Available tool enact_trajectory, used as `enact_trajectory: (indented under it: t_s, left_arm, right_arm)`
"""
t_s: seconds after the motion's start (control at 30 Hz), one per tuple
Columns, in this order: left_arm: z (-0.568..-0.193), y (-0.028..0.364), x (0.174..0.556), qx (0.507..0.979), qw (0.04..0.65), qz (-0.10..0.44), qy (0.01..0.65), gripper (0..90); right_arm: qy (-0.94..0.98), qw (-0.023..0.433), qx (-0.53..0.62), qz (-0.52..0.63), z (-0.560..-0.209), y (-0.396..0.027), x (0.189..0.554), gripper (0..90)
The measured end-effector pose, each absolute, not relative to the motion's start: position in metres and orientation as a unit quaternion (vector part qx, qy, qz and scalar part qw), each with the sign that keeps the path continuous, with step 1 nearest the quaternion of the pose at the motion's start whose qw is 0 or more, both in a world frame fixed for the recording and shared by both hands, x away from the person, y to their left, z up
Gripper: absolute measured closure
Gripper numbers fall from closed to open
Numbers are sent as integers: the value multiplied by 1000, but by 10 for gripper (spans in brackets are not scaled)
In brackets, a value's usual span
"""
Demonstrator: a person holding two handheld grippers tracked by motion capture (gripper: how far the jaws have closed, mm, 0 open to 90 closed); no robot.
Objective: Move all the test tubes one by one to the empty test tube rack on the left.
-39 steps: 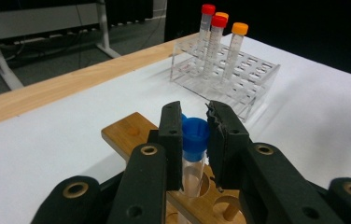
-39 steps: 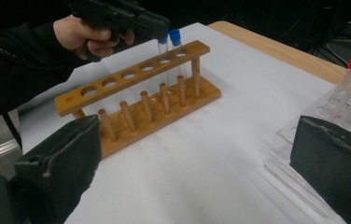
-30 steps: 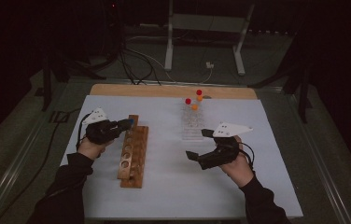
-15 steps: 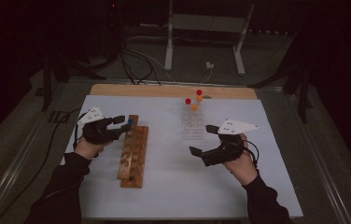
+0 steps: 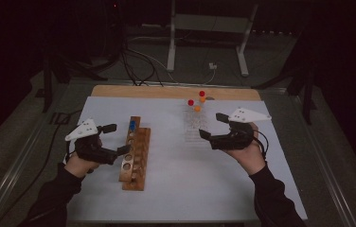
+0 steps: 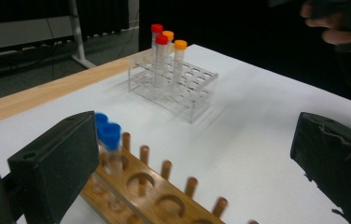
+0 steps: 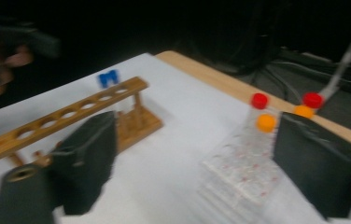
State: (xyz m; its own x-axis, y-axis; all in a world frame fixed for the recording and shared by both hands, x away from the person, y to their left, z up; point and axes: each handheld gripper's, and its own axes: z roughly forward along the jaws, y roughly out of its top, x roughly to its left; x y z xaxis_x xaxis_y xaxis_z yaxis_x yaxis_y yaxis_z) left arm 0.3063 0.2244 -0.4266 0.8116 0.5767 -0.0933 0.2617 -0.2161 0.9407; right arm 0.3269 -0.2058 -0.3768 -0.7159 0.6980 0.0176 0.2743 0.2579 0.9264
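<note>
Between our hands stand the wooden rack, with two blue-capped tubes at its far end, and the clear rack of red- and orange-capped tubes. Our left gripper, beside the wooden rack, has just opened wide, empty, drawing back from it since a second ago. Our right gripper, empty and open, has been narrowing near the clear rack.

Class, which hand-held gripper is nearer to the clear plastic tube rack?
The right hand-held gripper, just beside the clear rack. The left hand-held gripper is across the table, at the wooden rack.
</note>
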Motion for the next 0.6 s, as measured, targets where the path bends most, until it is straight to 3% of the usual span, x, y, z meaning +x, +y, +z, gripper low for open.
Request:
enact_trajectory:
  t_s: [0.6]
  left_arm:
    - [-439, 238, 286, 757, 573, 147, 279, 21]
  right_arm:
    - [770, 189, 386, 472, -433, -207, 396, 459]
